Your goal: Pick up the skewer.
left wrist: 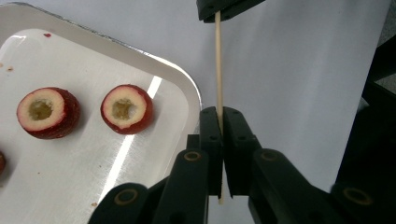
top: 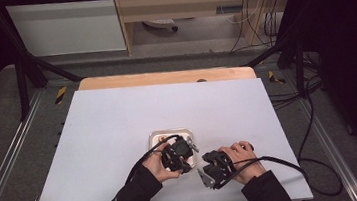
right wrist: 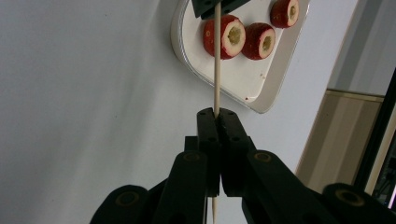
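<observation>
Two grippers share one thin wooden skewer (left wrist: 217, 70), each clamped shut on an end of it. In the left gripper view, the left gripper (left wrist: 221, 116) has its jaws closed tight on the stick, which runs straight up to 12 o'clock, where the right gripper's jaw tips (left wrist: 219, 8) pinch the far end. The right gripper view mirrors this: the right gripper (right wrist: 216, 116) is pressed shut on the skewer (right wrist: 216, 60), and the other gripper's tips bite it at 12 o'clock. Held at both ends, the stick stays straight and steady above the table, which looks like a handover or a re-grip so one end can be freed for spearing fruit.

From the high view, the left gripper (top: 178, 153) sits at the near edge of a small metal tray (top: 156, 134), with the right gripper (top: 217, 168) at about 4 o'clock from it, both close to the person's side of the white table (top: 119, 127).

On the tray (left wrist: 154, 56) lie cored red fruit pieces (left wrist: 127, 108), hollow side showing, at 10 o'clock from the left jaws. Nothing lies between skewer and fruit; the tray's raised rim and each gripper's own bulk are the likely hindrances, since neither skewer end is bare for piercing.
</observation>
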The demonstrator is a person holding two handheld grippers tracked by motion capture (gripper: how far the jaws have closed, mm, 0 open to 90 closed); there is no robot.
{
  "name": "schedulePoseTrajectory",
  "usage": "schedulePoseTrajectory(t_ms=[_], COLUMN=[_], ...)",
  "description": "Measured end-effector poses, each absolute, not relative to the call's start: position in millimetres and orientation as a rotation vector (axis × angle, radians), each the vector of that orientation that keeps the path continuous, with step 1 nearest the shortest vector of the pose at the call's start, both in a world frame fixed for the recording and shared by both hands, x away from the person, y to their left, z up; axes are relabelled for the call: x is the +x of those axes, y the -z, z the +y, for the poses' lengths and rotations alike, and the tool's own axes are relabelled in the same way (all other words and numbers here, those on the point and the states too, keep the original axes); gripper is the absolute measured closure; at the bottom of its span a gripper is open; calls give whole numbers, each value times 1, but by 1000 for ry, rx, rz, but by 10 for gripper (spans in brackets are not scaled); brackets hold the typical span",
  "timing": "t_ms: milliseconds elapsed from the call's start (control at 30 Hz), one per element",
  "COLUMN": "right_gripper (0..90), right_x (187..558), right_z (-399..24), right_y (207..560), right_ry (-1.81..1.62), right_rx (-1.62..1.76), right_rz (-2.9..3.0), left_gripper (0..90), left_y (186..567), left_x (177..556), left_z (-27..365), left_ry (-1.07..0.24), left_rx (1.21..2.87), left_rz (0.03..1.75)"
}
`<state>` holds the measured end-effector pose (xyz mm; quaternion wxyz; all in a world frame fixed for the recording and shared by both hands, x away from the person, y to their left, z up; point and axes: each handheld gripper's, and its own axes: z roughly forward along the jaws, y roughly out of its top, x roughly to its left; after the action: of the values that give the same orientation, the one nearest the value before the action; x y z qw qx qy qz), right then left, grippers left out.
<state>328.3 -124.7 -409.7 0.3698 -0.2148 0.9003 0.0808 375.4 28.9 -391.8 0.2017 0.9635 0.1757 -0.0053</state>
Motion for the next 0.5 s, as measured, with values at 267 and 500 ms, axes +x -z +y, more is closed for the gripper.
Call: schedulePoseTrajectory(t_ms=[267,500], right_gripper=[874,576], right_x=[328,336], right_z=[-125,-133], right_y=[408,400], right_ry=[-215,-371], right_rx=[-536,-297], right_rz=[2293,2342], left_gripper=[885,885], left_y=[390,387], left_x=[373,371], left_z=[26,40], left_ry=[-16,-79], left_rx=[2696,2671], left_rz=[531,548])
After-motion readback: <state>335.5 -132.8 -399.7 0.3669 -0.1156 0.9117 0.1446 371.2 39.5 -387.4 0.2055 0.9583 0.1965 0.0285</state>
